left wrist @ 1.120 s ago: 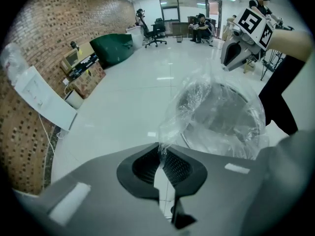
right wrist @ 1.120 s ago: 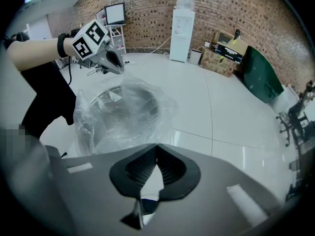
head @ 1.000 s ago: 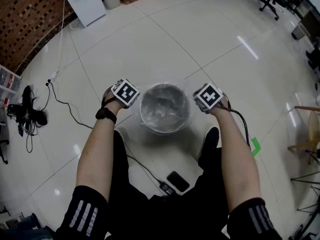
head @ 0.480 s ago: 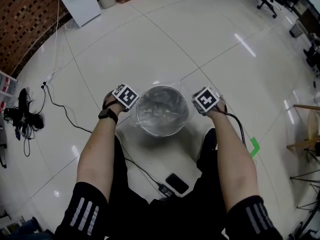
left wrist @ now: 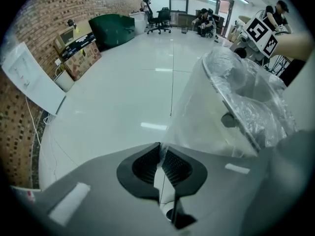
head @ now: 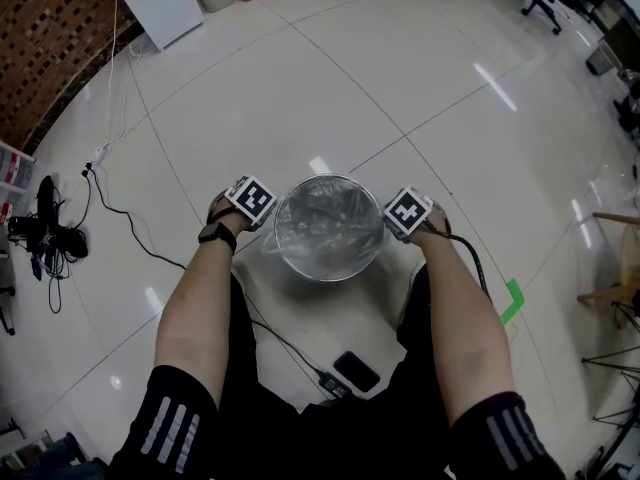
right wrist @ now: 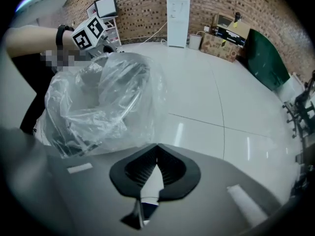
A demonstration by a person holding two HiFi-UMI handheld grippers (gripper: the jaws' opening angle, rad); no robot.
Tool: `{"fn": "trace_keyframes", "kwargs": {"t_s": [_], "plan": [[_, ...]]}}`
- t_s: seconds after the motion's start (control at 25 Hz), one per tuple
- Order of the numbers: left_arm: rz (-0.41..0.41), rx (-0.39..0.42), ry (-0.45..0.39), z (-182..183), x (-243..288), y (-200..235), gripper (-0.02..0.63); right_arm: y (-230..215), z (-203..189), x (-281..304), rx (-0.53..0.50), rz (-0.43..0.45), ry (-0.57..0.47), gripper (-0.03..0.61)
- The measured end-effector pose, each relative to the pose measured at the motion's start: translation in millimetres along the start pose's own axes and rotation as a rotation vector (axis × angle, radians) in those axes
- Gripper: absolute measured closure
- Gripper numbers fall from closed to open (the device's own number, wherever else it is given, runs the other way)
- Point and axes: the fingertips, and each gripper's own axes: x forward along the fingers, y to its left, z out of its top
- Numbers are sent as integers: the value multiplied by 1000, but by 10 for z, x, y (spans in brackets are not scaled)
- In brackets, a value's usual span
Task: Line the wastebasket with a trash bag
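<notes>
The wastebasket (head: 330, 178) is standing on the floor (head: 300, 88) between my two grippers, with the trash bag (head: 328, 230) already sitting inside and its mouth draping over the rim. On the left, the left gripper (left wrist: 160, 150) is clamping tight on a pinch of film beside the wall. On the right, the right gripper (right wrist: 156, 154) is doing likewise (film running into its closed tips). I'm reckoning this is the cuffing step, calling next for an even downward tug, then release.
</notes>
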Motion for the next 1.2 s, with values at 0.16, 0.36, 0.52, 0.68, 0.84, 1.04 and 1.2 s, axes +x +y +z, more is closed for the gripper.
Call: {"fn": "trace_keyframes", "kwargs": {"t_s": [0.16, 0.36, 0.52, 0.68, 0.84, 1.04, 1.2], "plan": [[24, 28, -22, 85, 31, 36, 620, 41, -112, 96, -13, 9, 56, 571], [-62, -25, -2, 10, 90, -94, 579, 221, -123, 130, 17, 120, 42, 564], [-98, -55, 7, -13, -65, -136, 506, 116, -62, -54, 33, 87, 3, 477], [-93, -63, 15, -18, -382, -108, 479, 126, -1, -305, -11, 60, -17, 466], [65, 53, -124, 288, -896, 110, 478, 148, 67, -671, -122, -10, -46, 466], [23, 103, -91, 37, -1192, -146, 468, 313, 168, -1045, -185, -49, -117, 465], [-91, 152, 49, -441, -1322, -607, 468, 583, 185, -1236, -262, -14, -150, 463]]}}
